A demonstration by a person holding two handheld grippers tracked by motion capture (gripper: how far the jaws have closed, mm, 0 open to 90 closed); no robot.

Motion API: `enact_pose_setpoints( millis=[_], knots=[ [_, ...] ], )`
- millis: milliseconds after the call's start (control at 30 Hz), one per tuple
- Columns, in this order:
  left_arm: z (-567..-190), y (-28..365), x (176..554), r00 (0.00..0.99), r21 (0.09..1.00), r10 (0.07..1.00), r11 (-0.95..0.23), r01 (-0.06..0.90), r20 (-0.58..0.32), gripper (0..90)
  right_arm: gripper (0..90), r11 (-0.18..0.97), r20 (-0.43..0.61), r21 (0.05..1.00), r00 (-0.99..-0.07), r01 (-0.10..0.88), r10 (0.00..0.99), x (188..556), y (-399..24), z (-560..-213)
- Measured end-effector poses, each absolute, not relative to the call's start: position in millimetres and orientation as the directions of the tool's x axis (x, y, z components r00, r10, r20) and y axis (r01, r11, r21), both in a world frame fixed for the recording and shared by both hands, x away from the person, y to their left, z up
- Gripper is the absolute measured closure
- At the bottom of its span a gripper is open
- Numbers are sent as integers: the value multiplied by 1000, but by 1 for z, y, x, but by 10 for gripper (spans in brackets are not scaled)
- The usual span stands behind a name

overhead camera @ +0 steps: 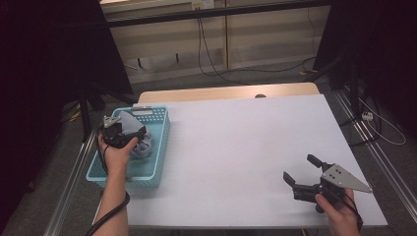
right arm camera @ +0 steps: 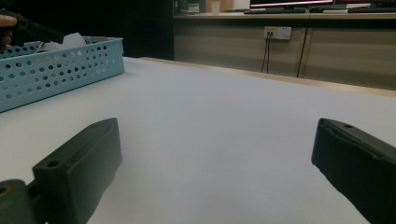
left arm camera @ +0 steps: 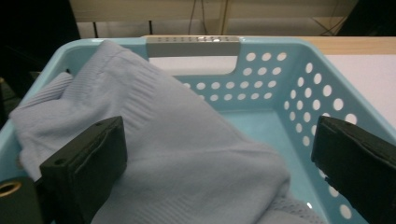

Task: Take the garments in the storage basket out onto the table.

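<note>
A light blue perforated basket (overhead camera: 147, 181) stands at the table's left edge. A pale blue knitted cloth (overhead camera: 142, 146) is heaped inside it. My left gripper (overhead camera: 123, 132) hangs over the basket, just above the cloth. In the left gripper view its jaws are wide apart, so my left gripper (left arm camera: 219, 140) is open, with the cloth (left arm camera: 187, 154) lying below and between them. The basket's handle slot (left arm camera: 192, 46) is straight ahead. My right gripper (overhead camera: 301, 168) is open and low over the white table near the front right corner, holding nothing. My right gripper (right arm camera: 217, 140) faces the basket (right arm camera: 60, 65) across the table.
The white table top (overhead camera: 236, 142) has a wooden strip (overhead camera: 226, 92) along its far edge. Metal rails (overhead camera: 74, 172) run along both sides of the table. Cables (overhead camera: 211, 64) lie on the floor beyond it, between dark curtains.
</note>
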State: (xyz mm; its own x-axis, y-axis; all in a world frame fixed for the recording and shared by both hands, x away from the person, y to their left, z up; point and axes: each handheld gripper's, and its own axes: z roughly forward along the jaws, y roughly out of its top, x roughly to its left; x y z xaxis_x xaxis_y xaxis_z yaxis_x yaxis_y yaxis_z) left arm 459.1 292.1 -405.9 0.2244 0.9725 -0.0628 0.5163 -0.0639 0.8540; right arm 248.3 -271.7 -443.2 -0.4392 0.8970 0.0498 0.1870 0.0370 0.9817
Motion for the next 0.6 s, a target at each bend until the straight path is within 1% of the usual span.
enact_pose_setpoints(
  millis=[200, 400, 567, 600],
  knots=[
    [-407, 293, 459, 215, 851, 975, -65, 521, -57, 37, 10, 44, 44, 982, -445, 184, 894, 248, -271, -443],
    [-403, 293, 459, 208, 845, 975, -47, 533, -76, 36, 11, 39, 47, 982, -440, 185, 897, 247, -272, -443],
    [-400, 298, 456, 199, 838, 978, -54, 543, -65, 37, 11, 46, 41, 982, -441, 185, 897, 248, -273, -443],
    [-401, 299, 456, 191, 837, 979, -42, 546, -75, 36, 12, 48, 39, 982, -442, 184, 896, 248, -272, -443]
  ],
)
